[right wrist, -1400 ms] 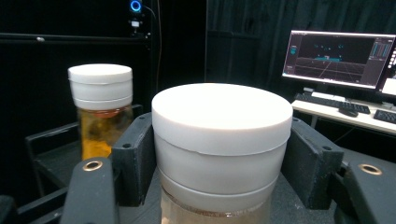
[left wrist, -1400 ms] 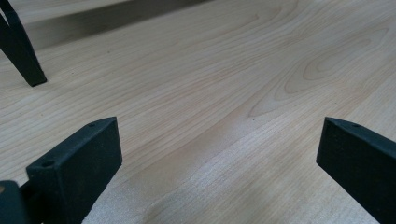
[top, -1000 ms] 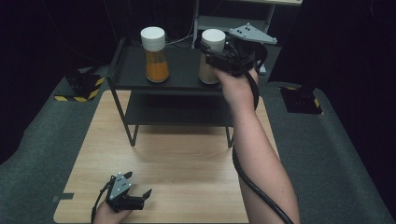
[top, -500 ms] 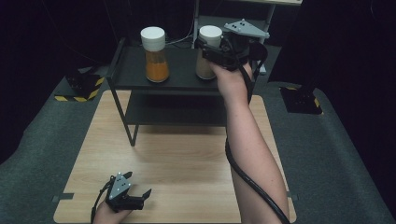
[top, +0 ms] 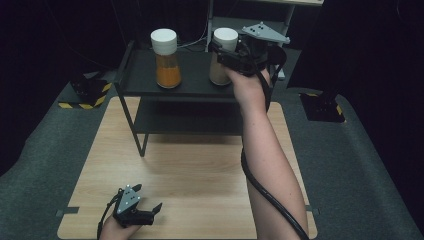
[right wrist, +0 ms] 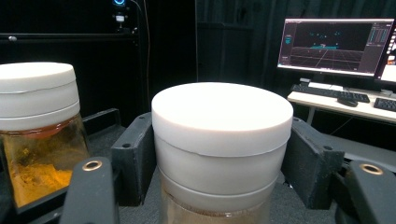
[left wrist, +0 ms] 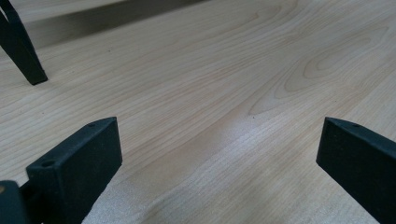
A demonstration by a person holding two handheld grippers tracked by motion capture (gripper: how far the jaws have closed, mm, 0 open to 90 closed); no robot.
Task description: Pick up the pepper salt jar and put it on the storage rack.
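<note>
The right gripper is reaching over the top deck of the black shelf, with its jaws standing either side of the beige jar; in the right gripper view each jaw is sitting just beside the jar's white cap, one to its left and one to its right, and I cannot tell whether they are pressing on the cap or merely flanking it. The jar is standing directly ahead of the tool, between its jaws, on the shelf's upper deck; the orange jar is standing off to the tool's left, apart from it.

The beige jar is upright; its long axis is running vertically, with the cap pointing up and the base resting on the deck, crosswise to the jaws, which are coming in roughly level.

The risks, as I judge them: the jaws are bearing on the cap rather than the glass body, so a lift could slip on the smooth white plastic, or loosen the cap if it is not screwed tight; a grip so high on a tall jar could also let it swing or tip; a sideways drift to the tool's left could knock the orange jar.

The left gripper is lying low over the wooden table, its jaws wide apart and holding nothing.
</note>
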